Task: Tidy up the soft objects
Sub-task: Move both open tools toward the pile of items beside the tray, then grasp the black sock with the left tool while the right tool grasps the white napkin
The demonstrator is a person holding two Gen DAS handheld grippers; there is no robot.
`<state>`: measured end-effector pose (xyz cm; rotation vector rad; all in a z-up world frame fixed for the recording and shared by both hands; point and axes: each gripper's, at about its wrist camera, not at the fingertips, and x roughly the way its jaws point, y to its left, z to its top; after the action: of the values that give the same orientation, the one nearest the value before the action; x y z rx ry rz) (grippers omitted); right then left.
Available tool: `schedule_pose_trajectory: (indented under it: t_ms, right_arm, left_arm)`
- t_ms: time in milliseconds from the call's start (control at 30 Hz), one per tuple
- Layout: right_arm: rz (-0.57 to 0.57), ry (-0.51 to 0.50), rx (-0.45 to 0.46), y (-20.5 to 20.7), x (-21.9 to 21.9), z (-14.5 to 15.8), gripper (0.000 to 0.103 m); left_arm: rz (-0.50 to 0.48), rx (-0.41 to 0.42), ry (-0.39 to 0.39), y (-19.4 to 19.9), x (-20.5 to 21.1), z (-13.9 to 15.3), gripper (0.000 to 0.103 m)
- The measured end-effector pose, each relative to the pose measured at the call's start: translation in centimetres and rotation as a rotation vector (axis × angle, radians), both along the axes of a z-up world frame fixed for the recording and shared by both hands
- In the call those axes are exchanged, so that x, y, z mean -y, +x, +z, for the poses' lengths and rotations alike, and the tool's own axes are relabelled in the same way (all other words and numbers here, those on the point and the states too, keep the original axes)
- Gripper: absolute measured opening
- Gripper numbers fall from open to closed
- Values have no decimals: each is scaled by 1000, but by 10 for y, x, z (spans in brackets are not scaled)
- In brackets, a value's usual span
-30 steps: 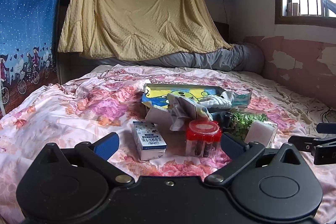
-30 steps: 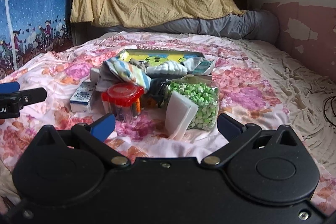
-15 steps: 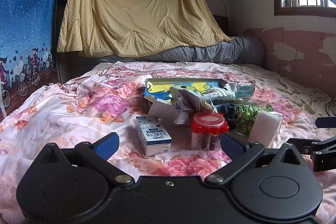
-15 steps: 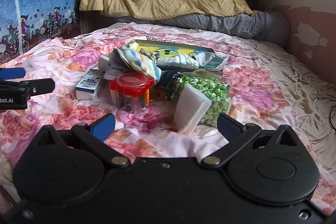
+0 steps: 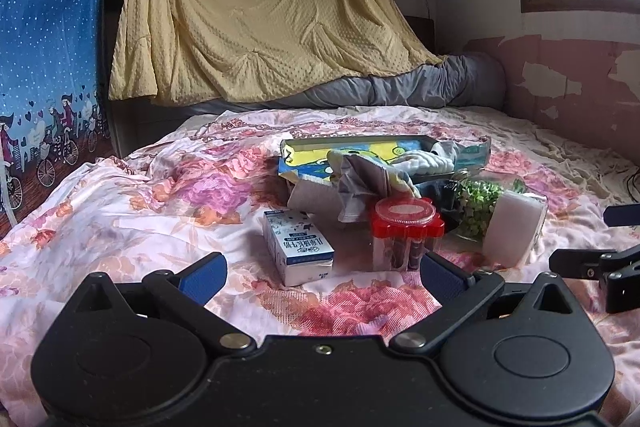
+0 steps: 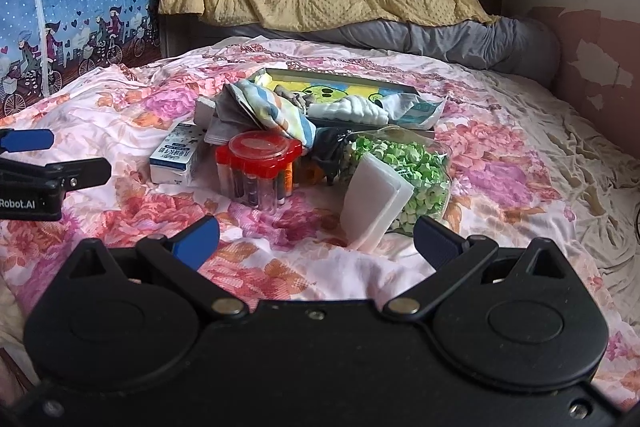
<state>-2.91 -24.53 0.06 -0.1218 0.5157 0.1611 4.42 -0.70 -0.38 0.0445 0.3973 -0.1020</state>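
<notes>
A pile of objects lies mid-bed on the floral sheet. A striped cloth is draped over the pile, also the striped cloth in the left wrist view. A folded white towel rests in a yellow cartoon tray. In front stand a red-lidded jar, a blue-white milk carton, a white sponge and a bag of green bits. My left gripper is open, short of the carton and jar. My right gripper is open, just short of the sponge.
A yellow blanket hangs behind the bed above a grey rolled quilt. A blue curtain bounds the left side, a peeling pink wall the right. Bare floral sheet spreads left of the pile.
Both grippers have drifted slightly nearer the pile and the views shifted a little; the objects have not moved. Both stay open.
</notes>
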Motion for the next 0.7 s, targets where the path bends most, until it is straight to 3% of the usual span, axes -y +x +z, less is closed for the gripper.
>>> schedule_pose_trajectory:
  t_ms: [400, 700]
  right_arm:
    - [-11, 50, -49, 21, 9, -4, 103]
    - [16, 70, -100, 56, 20, -12, 103]
  left_arm:
    - [-50, -38, -18, 8, 4, -2, 102]
    - [-151, -36, 7, 32, 21, 5, 102]
